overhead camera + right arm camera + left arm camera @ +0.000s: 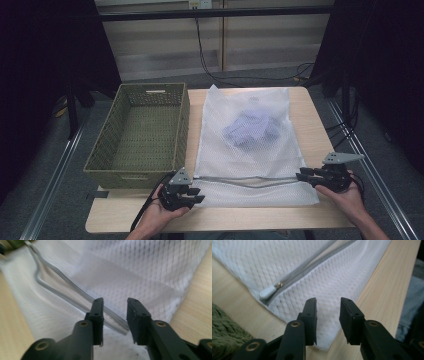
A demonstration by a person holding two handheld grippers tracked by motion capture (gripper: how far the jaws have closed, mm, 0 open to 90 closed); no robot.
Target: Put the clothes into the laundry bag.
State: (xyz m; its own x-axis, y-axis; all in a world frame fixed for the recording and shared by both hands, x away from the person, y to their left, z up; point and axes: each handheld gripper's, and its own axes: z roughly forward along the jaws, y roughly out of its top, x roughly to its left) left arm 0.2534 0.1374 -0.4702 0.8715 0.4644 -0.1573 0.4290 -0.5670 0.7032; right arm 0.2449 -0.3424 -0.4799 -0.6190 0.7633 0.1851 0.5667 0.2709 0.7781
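- Mesh laundry bag (pixel 250 150): flat on the surface (pixel 310 215), a bluish garment (pixel 250 129) inside.
- Left gripper (pixel 192 195) at its near-left corner, right gripper (pixel 306 176) at the zipper's right end; fingers released, gripping nothing.
- Left gripper view: white zipper pull (pixel 268 292).
- Green woven basket (pixel 140 132) beside the bag, left.

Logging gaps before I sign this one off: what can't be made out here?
- Garment, high view: veiled by the mesh bag; its kind is unclear.
- Basket, left gripper view: cut off by the frame's corner.
- Zipper, right gripper view: blurred, its far end lost at the top edge.
- Table, high view: near edge hidden by the hands.
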